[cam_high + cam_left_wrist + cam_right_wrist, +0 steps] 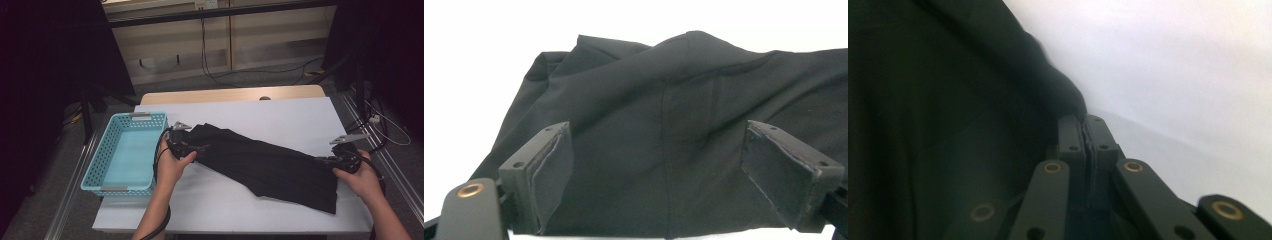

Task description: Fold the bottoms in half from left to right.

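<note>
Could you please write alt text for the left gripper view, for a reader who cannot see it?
The left gripper is open, its two black jaws spread wide on either side of a rumpled black garment that lies on a white table surface.

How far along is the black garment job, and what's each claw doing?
Done: black garment lies spread across the white table cover. In hand: right claw is shut on its edge; left claw is open around the other end. Left, probably: folding it and putting it in the empty blue basket.
</note>
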Available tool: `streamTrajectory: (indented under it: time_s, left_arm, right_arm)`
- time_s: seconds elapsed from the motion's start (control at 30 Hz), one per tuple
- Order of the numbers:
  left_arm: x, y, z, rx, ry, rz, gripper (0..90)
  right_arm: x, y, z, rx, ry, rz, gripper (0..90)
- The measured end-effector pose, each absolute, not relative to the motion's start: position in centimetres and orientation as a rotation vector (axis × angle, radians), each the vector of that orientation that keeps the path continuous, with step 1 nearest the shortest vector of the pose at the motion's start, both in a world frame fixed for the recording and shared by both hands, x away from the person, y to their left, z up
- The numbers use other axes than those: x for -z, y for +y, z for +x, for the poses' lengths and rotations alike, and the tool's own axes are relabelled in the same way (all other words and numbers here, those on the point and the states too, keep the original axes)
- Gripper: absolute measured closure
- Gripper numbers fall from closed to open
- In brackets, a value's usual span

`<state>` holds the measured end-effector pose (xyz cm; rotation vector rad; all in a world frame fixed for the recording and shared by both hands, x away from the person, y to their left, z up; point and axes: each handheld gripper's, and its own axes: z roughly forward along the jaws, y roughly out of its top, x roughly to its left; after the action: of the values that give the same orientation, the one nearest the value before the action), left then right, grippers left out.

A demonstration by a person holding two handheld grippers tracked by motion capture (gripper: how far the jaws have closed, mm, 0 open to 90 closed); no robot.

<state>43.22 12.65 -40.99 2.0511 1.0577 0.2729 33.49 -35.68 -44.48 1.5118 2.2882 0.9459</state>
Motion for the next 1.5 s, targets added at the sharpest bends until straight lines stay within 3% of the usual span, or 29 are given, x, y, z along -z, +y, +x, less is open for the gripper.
streamTrajectory:
  time_s: [0.23,0.27,0.33,0.47,0.77,0.97,1.13,1.4,1.5]
  left_arm:
    - [41.1,12.6,43.3,-0.274,1.067,2.056,14.5]
    - [41.1,12.7,43.3,-0.276,1.067,2.058,14.5]
    - [41.0,12.7,43.5,-0.281,1.071,2.055,14.6]
    - [40.9,12.8,43.9,-0.298,1.064,2.060,15.8]
    - [42.0,12.6,46.9,-0.405,1.100,2.078,30.7]
    - [42.9,12.6,48.6,-0.450,1.127,2.140,38.4]
    - [43.6,13.0,49.3,-0.425,1.150,2.141,49.6]
    - [45.1,12.5,49.9,-0.375,1.168,2.129,55.4]
    - [45.2,12.5,50.0,-0.359,1.169,2.117,63.6]
  right_arm:
    - [44.1,-38.5,31.5,-0.951,2.233,1.498,85.5]
    - [44.2,-38.5,31.4,-0.955,2.235,1.491,82.0]
    - [44.4,-38.1,31.4,-0.925,2.224,1.474,65.7]
    - [44.2,-36.5,31.7,-0.973,2.213,1.450,54.0]
    - [43.8,-33.3,31.8,-1.034,2.235,1.375,32.2]
    - [44.1,-32.6,31.8,-1.039,2.250,1.351,27.1]
    - [44.1,-32.5,31.6,-1.050,2.249,1.349,26.3]
    - [43.9,-32.2,31.3,-1.068,2.252,1.336,25.5]
    - [43.9,-32.2,31.2,-1.070,2.252,1.333,24.5]
